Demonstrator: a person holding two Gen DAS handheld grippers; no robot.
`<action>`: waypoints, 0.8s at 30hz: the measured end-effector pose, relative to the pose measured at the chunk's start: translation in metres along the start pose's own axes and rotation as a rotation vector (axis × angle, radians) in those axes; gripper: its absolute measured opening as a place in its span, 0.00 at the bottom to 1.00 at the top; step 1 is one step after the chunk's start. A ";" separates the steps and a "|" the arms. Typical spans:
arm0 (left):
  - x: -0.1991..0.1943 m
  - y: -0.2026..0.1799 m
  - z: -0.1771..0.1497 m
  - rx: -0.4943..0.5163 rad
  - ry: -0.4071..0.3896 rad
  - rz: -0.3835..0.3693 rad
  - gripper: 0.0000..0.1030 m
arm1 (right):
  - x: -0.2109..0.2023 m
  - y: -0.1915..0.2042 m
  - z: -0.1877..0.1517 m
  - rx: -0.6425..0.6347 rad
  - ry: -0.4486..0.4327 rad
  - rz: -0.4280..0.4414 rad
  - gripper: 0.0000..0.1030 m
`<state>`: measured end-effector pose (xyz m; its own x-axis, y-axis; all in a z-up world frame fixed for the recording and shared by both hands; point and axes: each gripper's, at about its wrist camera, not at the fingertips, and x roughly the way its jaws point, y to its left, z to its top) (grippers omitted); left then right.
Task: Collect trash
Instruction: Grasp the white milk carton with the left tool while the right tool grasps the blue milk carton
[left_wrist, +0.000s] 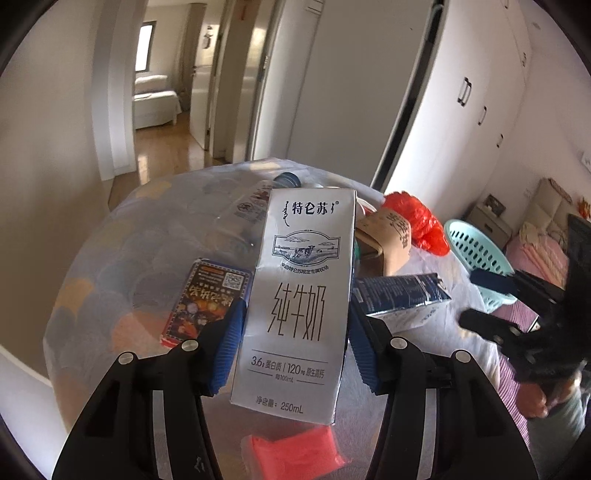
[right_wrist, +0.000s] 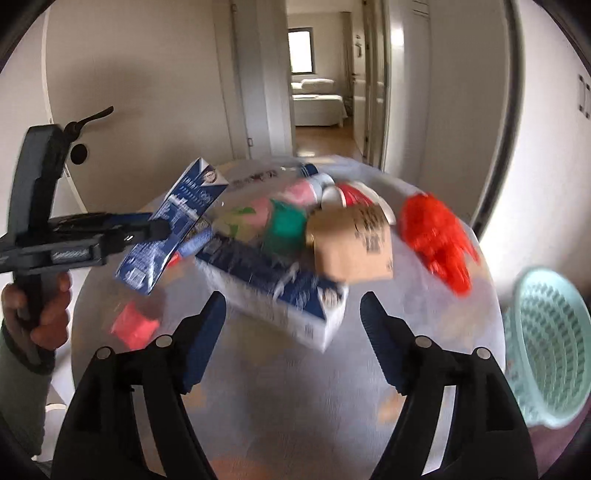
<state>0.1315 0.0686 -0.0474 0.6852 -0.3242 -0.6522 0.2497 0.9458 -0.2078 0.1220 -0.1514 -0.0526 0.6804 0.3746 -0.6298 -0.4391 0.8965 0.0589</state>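
1. While the left gripper (left_wrist: 295, 332) pinches it between blue-padded jaws, the silver milk carton (left_wrist: 299, 295) stands upright, lifted clear of the counter (left_wrist: 110, 295); its face bears black print and a cow drawing.
2. Right gripper (right_wrist: 293, 328): jaws spread, nothing between them, above a second carton (right_wrist: 273, 295), blue and white, lying flat.
3. Open counter lies in front of the jaws; a teal basket (right_wrist: 546, 350) stands beyond the right edge.
4. Clutter crowds the far side: brown box (right_wrist: 351, 243), red bag (right_wrist: 436, 236).

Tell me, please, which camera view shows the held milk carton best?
The left wrist view: the milk carton fills the centre, sharp, pinched by the left gripper. The right wrist view shows it small, tilted, from its blue side.
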 end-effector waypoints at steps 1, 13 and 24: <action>-0.001 0.002 0.001 -0.011 -0.001 -0.002 0.51 | 0.009 -0.002 0.005 -0.004 0.007 0.001 0.73; 0.000 0.007 0.000 -0.022 -0.002 0.012 0.51 | 0.028 0.006 -0.018 -0.026 0.125 0.072 0.51; -0.008 0.006 -0.001 -0.025 -0.018 0.003 0.51 | 0.044 0.030 -0.022 -0.034 0.130 0.128 0.49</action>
<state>0.1269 0.0765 -0.0445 0.6981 -0.3214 -0.6399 0.2303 0.9469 -0.2244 0.1257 -0.1132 -0.0956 0.5370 0.4494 -0.7139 -0.5386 0.8340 0.1199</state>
